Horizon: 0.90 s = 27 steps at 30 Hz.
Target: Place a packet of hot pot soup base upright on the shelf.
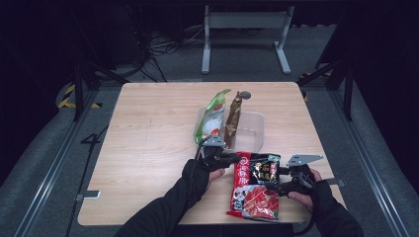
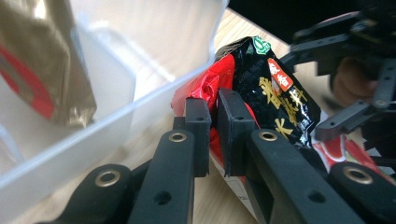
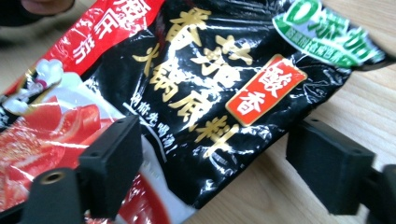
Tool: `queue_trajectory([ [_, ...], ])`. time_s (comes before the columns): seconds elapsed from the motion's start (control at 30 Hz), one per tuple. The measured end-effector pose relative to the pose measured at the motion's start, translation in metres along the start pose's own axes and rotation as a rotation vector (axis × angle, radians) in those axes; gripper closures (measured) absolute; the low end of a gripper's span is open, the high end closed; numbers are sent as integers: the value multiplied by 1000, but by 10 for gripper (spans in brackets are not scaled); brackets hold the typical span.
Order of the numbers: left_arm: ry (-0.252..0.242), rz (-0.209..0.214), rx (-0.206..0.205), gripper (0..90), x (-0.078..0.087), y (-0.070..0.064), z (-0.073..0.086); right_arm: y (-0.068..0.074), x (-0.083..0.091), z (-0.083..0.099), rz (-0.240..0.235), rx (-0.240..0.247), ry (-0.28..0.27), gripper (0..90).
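A: Start at the left. What stands toward the back of the desk [image 1: 148,143]?

B: A clear plastic bin [image 1: 254,129], a little right of the middle. A green and white packet [image 1: 211,118] leans upright at its left end, and a brown packet [image 1: 232,121] stands upright just beside that, both inside the bin.

A: And the left gripper [image 1: 232,159]?

B: It sits just in front of the bin, held in a gloved hand [image 1: 202,170]. In the left gripper view its jaws are drawn narrow and pinch the red top corner of the red and black sauce packet [image 2: 261,88], close against the bin's clear wall [image 2: 93,135].

A: Where does that sauce packet lie?

B: On the desk near the front edge, in front of the bin and between the two grippers [image 1: 257,185]. Its black end points toward the bin and its red end toward the person. The corner in the left jaws looks lifted off the wood; the rest lies flat as far as I can tell.

A: Then the right gripper [image 1: 280,178]?

B: At the packet's right edge. In the right gripper view its jaws stand wide, one pad [image 3: 112,163] over the packet's printed face [image 3: 210,93] and the other pad [image 3: 329,165] over bare wood beside it. They grip nothing.
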<state>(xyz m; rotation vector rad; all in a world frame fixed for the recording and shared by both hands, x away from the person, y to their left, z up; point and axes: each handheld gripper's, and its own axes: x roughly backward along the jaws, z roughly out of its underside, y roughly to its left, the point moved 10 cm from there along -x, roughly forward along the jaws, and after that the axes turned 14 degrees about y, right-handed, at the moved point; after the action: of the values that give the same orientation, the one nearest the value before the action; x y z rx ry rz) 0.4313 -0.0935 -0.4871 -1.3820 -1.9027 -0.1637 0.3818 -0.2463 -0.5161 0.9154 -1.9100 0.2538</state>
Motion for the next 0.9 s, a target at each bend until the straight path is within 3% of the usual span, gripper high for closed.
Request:
queue_trajectory([
  [0.13,-40,-6,-49,842,9,-5,-6,2,-3,-7,-66,7,-11,127],
  [0.37,-75,-27,-122,846,19,-11,-12,14,-11,-21,-164,44,-35,152],
  [0.57,-90,-39,-131,844,24,-9,-14,24,-7,-28,-196,81,-65,327],
  [0.7,-91,-61,-136,829,26,-7,-15,25,-2,-31,-192,81,-90,442],
  [0.83,-67,-101,-185,778,28,-4,-14,27,8,-33,-220,79,-136,600],
  [0.9,-71,-111,-198,747,30,-5,-15,29,9,-34,-220,85,-141,622],
])
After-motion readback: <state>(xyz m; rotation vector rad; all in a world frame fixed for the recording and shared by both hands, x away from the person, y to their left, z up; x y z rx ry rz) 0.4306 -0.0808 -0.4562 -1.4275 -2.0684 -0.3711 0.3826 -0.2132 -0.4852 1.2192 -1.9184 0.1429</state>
